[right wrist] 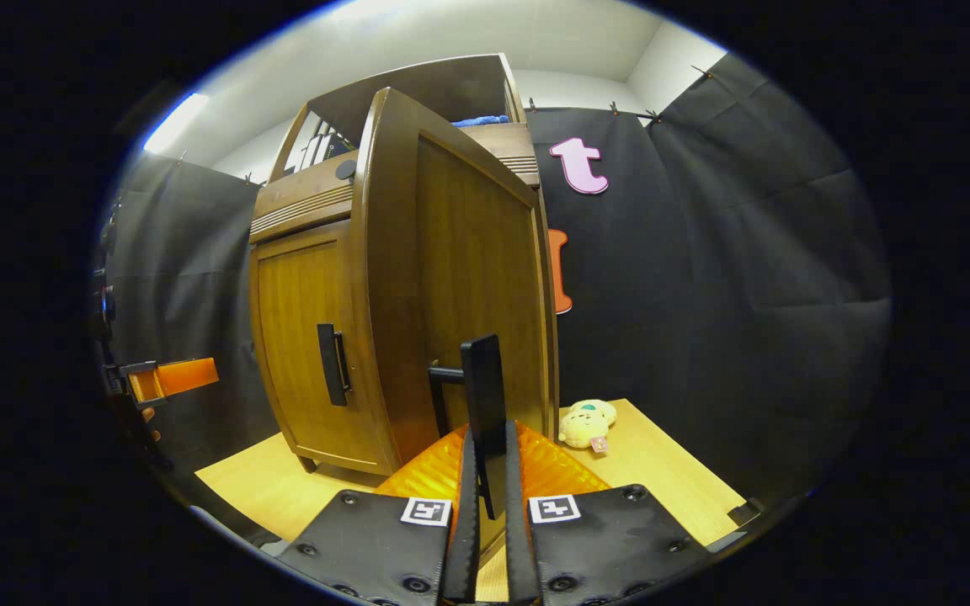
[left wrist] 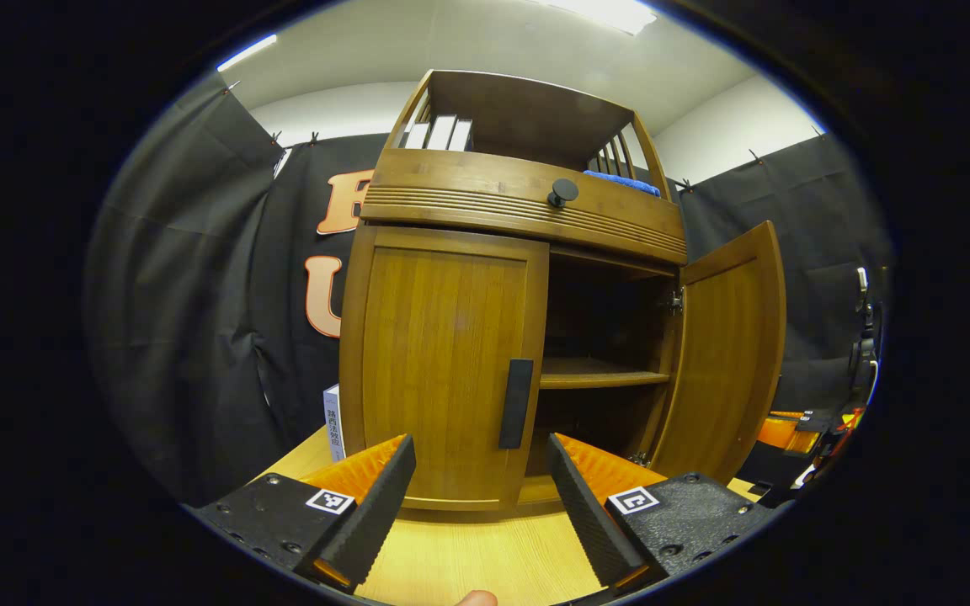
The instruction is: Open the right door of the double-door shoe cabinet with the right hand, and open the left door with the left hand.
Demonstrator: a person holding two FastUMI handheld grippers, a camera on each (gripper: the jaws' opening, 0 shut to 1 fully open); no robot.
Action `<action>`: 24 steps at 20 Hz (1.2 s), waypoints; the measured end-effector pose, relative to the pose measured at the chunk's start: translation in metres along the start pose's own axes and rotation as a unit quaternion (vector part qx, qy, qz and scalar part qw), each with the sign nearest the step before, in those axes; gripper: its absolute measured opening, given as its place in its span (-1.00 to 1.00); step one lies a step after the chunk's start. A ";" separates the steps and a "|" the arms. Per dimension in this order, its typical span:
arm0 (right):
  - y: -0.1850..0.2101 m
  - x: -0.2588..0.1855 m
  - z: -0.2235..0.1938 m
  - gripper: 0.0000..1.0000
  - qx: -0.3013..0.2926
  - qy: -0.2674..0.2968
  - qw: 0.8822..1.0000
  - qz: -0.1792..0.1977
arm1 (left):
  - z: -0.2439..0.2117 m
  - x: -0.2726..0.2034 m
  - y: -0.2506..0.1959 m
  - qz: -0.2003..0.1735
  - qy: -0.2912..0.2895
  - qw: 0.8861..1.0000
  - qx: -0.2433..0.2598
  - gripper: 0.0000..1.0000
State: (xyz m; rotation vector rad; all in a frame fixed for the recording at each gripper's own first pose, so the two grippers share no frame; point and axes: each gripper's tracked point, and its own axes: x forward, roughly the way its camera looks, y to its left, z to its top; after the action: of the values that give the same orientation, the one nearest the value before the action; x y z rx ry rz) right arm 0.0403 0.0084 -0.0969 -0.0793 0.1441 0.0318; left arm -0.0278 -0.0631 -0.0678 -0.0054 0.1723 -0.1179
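Left gripper view. The shoe cabinet [left wrist: 519,210] stands on a light wooden table [left wrist: 468,555] in front of the black booth wall. Its left door [left wrist: 443,370] is closed, with a dark vertical handle [left wrist: 516,403] near its inner edge. The right door [left wrist: 729,353] stands swung outward, exposing an inner shelf [left wrist: 599,374]. A round knob [left wrist: 562,192] sits on the drawer front above the doors; books [left wrist: 439,133] and a blue cloth [left wrist: 624,182] lie in the top compartment. The left gripper [left wrist: 485,480] hangs just before the closed door, its fingers spread wide with nothing between them; the handle lies above the gap, apart from both fingers. A fingertip [left wrist: 477,598] shows at the bottom edge.

Right gripper view. The right gripper [right wrist: 485,480] has its fingers drawn together onto the right door's handle [right wrist: 482,404], both pressing on the bar. The open right door [right wrist: 451,286] fills the centre, seen nearly edge-on. Behind it the left door [right wrist: 304,337] remains closed, its handle [right wrist: 332,364] free. The left gripper [right wrist: 167,380] appears farther off at the left. A small plush toy [right wrist: 586,423] lies on the table [right wrist: 662,471] beside the cabinet.
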 end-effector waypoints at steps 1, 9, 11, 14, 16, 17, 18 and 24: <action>-0.003 -0.001 -0.001 -0.68 -0.001 0.002 1.000 -0.002 | -0.001 0.001 0.000 0.001 0.001 1.000 0.000 0.83; -0.033 -0.007 -0.007 -0.60 0.013 0.012 0.999 -0.026 | -0.004 0.005 -0.001 0.004 0.007 1.000 -0.001 0.89; -0.045 -0.008 -0.006 -0.60 0.011 0.010 0.999 -0.039 | -0.005 0.005 0.000 0.004 0.012 1.000 0.000 0.83; -0.060 -0.009 -0.006 -0.96 0.017 0.009 0.999 -0.050 | -0.008 0.005 0.000 0.002 0.024 1.000 -0.001 0.83; -0.068 -0.012 -0.008 -0.50 0.024 0.009 0.998 -0.051 | -0.010 0.004 0.000 0.000 0.028 1.000 -0.001 0.83; -0.072 -0.012 -0.008 -0.72 0.025 0.008 0.998 -0.053 | -0.010 0.006 0.000 -0.002 0.027 1.000 -0.001 0.83; -0.075 -0.013 -0.009 -0.72 0.027 0.009 0.998 -0.052 | -0.009 0.007 -0.001 -0.005 0.024 1.000 0.000 0.83; -0.085 -0.016 -0.009 -0.72 0.029 0.008 0.999 -0.039 | -0.014 0.006 0.000 -0.008 0.040 0.999 0.006 0.83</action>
State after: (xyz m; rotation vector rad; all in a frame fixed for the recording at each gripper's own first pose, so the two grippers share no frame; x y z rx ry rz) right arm 0.0267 -0.0773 -0.0973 -0.0269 0.1574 -0.0506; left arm -0.0241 -0.0635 -0.0825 0.0097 0.2509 -0.1348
